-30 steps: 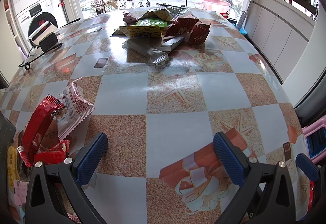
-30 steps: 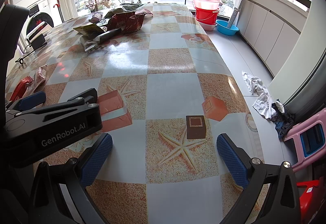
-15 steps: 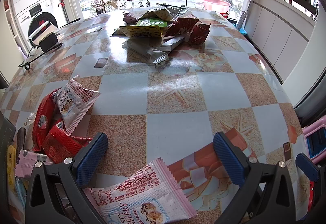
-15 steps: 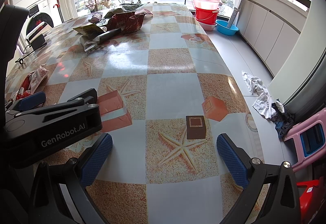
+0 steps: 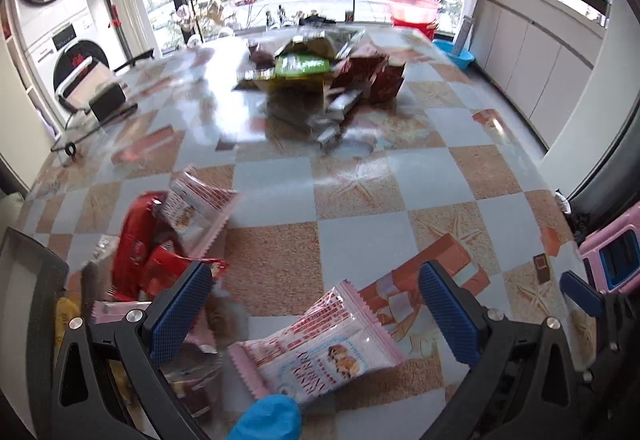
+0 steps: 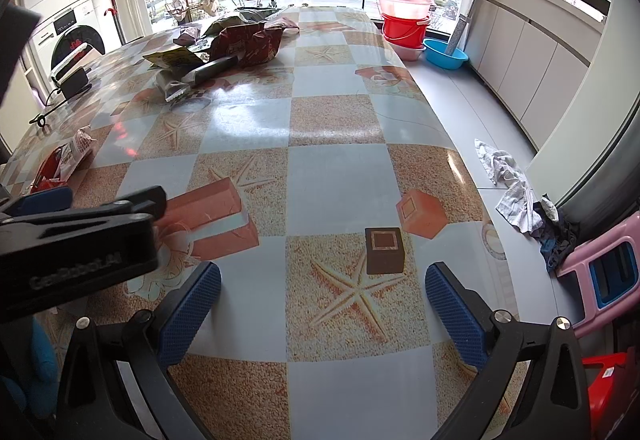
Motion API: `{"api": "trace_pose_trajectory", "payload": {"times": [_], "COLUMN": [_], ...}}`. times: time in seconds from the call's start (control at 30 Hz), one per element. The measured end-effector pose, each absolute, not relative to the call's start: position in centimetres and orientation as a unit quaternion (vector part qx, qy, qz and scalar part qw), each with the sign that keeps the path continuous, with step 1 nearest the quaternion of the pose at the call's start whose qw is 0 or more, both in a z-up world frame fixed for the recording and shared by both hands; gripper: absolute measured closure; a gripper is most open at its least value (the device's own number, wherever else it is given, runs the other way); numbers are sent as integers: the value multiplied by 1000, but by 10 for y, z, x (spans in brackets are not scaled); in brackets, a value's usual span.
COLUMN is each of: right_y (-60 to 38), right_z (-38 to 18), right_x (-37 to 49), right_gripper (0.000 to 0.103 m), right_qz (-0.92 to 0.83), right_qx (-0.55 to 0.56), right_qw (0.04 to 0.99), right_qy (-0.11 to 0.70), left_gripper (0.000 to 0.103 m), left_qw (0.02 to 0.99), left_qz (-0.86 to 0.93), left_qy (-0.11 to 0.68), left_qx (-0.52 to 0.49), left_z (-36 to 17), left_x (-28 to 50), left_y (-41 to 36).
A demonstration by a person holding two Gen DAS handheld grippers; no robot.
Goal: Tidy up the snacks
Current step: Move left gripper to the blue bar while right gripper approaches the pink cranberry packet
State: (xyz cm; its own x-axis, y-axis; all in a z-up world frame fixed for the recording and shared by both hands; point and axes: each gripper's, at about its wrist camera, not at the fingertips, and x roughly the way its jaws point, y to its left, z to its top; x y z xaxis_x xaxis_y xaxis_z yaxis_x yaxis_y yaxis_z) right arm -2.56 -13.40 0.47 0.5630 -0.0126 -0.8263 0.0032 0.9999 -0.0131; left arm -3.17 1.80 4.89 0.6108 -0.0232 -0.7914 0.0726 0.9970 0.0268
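In the left wrist view my left gripper (image 5: 316,310) is open above the table. A pink and white snack packet (image 5: 320,348) lies between its fingers, held by nothing. A second pink and white packet (image 5: 196,205) and red packets (image 5: 140,248) lie in a pile at the left. A heap of mixed snack bags (image 5: 320,75) sits at the far end of the table. My right gripper (image 6: 322,304) is open and empty over the checked tablecloth (image 6: 332,127). The far heap (image 6: 224,43) and the left pile (image 6: 64,159) also show in the right wrist view.
A black box with a cable (image 5: 106,101) stands at the table's far left. Red and pink basins (image 6: 404,19) and a blue basin (image 6: 444,53) stand on the floor past the table's right edge. A pink stool (image 6: 608,272) stands at the near right.
The left gripper has pulled back and tilted; the view is blurred. A pink and white packet has come into view between its fingers. The right gripper has not moved.
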Motion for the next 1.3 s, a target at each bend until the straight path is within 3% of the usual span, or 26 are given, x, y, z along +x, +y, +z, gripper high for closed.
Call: {"api": "trace_pose_trajectory", "payload": {"times": [0.2,0.5,0.6,0.73,0.93,1.13,1.3], "right_y": [-134,-133,-119,-58,21,25,-10], "right_z": [5,8,36,69,58,8,4], "right_x": [-24,-14,-19,-26,5,25,-19], "right_gripper": [0,0,0,0,0,1,0], "right_qz": [-4,-9,14,82,107,70,106], "right_qx": [-5,-4,22,-21,-50,-61,-66], "right_qw": [884,858,870,878,855,811,814], "right_qy": [468,513,493,470,505,577,567], "left_gripper": [0,0,0,0,0,0,0], "left_qw": [901,853,849,859,839,829,844], "left_qz": [-59,-53,-38,-27,-36,28,27], "left_qy": [429,508,514,502,518,556,535], "left_qx": [-24,-105,-116,-95,-161,-60,-22], "left_z": [86,30,12,11,20,6,1], "left_x": [-88,-165,-163,-145,-117,-103,-128], "left_y": [95,193,203,212,218,181,174]}}
